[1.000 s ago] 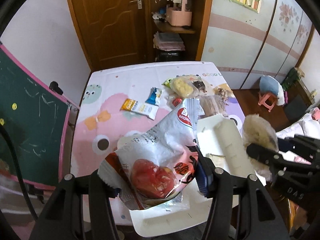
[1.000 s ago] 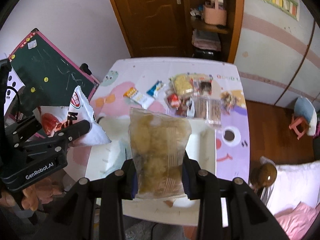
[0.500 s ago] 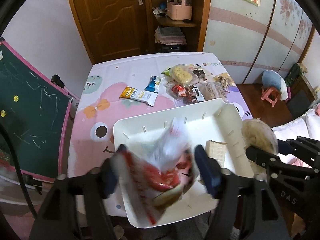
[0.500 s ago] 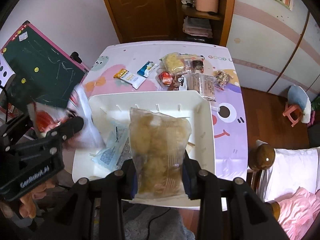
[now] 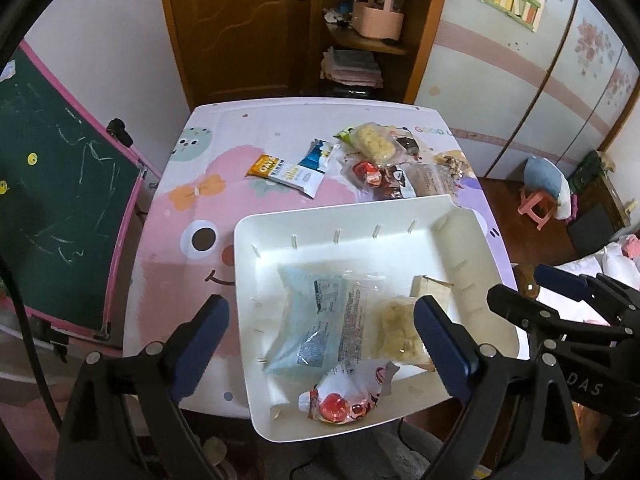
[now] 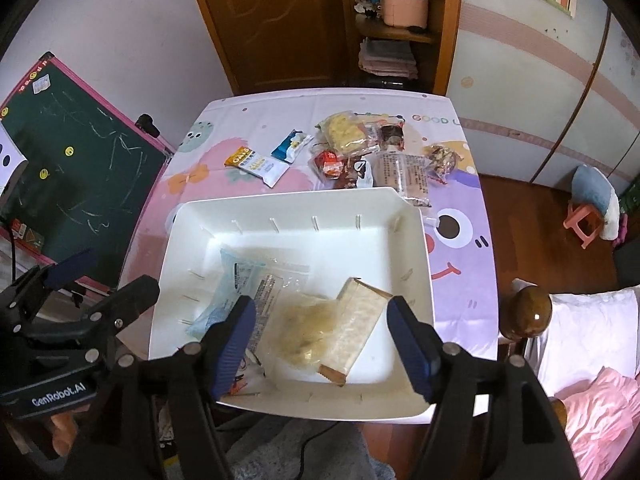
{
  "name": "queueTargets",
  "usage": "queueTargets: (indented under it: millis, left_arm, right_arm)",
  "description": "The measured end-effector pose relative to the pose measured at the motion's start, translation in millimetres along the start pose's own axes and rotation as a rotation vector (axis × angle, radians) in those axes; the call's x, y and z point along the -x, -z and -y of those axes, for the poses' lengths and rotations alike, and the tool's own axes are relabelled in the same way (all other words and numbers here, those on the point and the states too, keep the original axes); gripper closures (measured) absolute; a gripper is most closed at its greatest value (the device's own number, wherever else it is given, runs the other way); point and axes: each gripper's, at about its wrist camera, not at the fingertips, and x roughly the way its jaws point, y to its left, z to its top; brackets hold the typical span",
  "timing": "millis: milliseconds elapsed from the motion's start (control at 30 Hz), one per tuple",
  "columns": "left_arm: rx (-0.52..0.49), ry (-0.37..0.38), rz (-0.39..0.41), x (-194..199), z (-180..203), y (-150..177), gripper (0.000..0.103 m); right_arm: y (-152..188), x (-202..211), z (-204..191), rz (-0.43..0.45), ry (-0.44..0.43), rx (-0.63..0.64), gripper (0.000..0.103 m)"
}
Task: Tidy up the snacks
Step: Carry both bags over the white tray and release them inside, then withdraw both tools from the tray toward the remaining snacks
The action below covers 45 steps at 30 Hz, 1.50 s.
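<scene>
A white bin (image 5: 344, 220) (image 6: 288, 200) stands at the table's near edge. Inside lie a pale blue packet (image 5: 312, 320) (image 6: 232, 292), a clear bag of yellow crisps (image 5: 398, 334) (image 6: 304, 330), a beige bar (image 6: 358, 320) and a white-and-red pouch (image 5: 346, 396) at the near wall. My left gripper (image 5: 320, 344) hangs above the bin, jaws opening, nothing pressed between them. My right gripper (image 6: 322, 340) hovers over the crisps bag, jaws opening too, pads off the bag. Several loose snacks (image 5: 372, 156) (image 6: 352, 148) lie beyond the bin.
An orange-and-white packet (image 5: 286, 174) and a blue one (image 5: 318, 154) rest on the pink tablecloth (image 5: 192, 208). A green chalkboard (image 5: 60, 184) leans at the left. A wooden door (image 5: 236, 28) and shelves stand behind the table. A pink stool (image 5: 538, 208) sits at the right.
Both grippers let go: the white-and-red pouch dropped from the left jaws into the bin, and the crisps bag fell from the right jaws. Both pairs of jaws spread wider.
</scene>
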Motion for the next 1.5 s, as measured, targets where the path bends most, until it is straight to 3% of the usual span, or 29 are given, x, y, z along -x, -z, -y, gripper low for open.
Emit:
queueTargets:
  millis: [567,933,1333,1500]
  left_arm:
    - [0.022,-0.003,0.032,9,-7,2,0.010]
    - [0.045,0.025,0.009,4,-9,-4,0.010]
    - [0.024,0.007,0.026,-5,-5,-35,0.010]
    - [0.011,-0.005,0.034,-8,-5,-51,0.010]
  right_arm:
    - [2,0,-14,0.003,-0.023,0.029,0.034]
    - [-2,0,-14,0.023,-0.045,0.029,0.034]
    - [-27,5,0,0.108,-0.083,-0.011,0.034]
    - [-42,3,5,0.104,-0.093,-0.033,0.034]
